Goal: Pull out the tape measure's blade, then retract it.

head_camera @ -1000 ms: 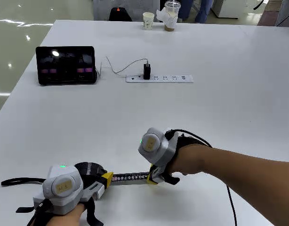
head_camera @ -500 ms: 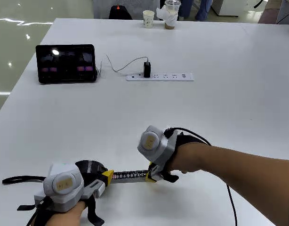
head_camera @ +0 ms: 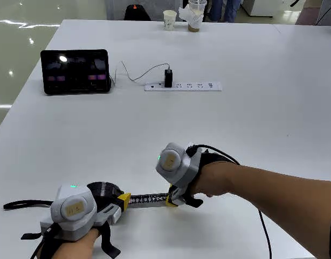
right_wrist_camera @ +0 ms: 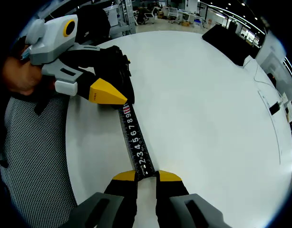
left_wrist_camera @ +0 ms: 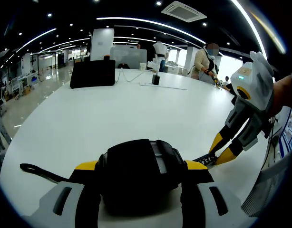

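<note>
The black tape measure case [head_camera: 103, 192] lies on the white table [head_camera: 219, 124] at the near left, with my left gripper [head_camera: 110, 198] shut around it. In the left gripper view the case [left_wrist_camera: 136, 178] sits between the yellow-tipped jaws of the left gripper [left_wrist_camera: 141, 166]. A short length of numbered blade [head_camera: 147, 199] runs right from the case to my right gripper [head_camera: 170, 203], which is shut on the blade's end. In the right gripper view the blade [right_wrist_camera: 135, 145] leads from the right gripper [right_wrist_camera: 146, 176] up to the case [right_wrist_camera: 115, 64].
A dark tablet [head_camera: 75, 72] stands at the back left, a white power strip [head_camera: 183, 86] with a charger plugged in beside it. Two cups [head_camera: 170, 20] stand at the far edge. A black strap [head_camera: 22, 205] trails left of the case. The table's near edge is close.
My right gripper has edged a little left toward the case, so slightly less blade shows. The head view has tilted a bit.
</note>
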`<state>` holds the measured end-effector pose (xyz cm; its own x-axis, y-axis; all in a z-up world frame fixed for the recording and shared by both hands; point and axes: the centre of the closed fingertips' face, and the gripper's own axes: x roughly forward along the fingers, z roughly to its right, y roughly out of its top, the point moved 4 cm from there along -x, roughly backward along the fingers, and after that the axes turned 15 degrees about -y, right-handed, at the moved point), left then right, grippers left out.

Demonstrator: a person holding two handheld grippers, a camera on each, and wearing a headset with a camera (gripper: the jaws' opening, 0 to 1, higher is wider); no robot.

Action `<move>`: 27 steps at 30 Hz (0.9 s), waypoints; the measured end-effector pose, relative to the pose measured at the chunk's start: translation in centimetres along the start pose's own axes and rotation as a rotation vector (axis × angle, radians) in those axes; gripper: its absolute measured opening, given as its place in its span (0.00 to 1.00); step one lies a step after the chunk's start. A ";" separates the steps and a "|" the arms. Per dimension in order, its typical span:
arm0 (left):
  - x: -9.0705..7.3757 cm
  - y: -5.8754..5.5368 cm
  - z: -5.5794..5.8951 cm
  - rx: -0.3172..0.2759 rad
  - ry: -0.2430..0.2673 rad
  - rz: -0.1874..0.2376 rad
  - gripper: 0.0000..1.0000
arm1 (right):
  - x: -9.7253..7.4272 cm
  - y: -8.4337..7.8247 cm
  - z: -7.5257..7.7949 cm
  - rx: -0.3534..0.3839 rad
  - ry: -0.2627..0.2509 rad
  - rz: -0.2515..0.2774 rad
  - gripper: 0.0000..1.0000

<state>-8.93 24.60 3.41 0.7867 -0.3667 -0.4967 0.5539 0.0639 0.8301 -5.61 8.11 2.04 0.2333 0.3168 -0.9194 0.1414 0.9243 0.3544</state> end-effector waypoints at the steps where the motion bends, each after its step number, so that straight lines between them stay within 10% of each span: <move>1: 0.0 0.0 0.0 0.000 0.000 0.000 0.64 | 0.0 0.0 0.0 0.001 0.000 0.000 0.11; 27: -0.1 0.0 0.0 -0.013 -0.002 0.001 0.64 | 0.3 0.8 -0.3 -0.006 -0.001 0.005 0.11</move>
<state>-8.98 24.65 3.45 0.7867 -0.3689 -0.4950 0.5563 0.0760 0.8275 -5.75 9.00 1.98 0.2345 0.3211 -0.9175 0.1346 0.9241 0.3578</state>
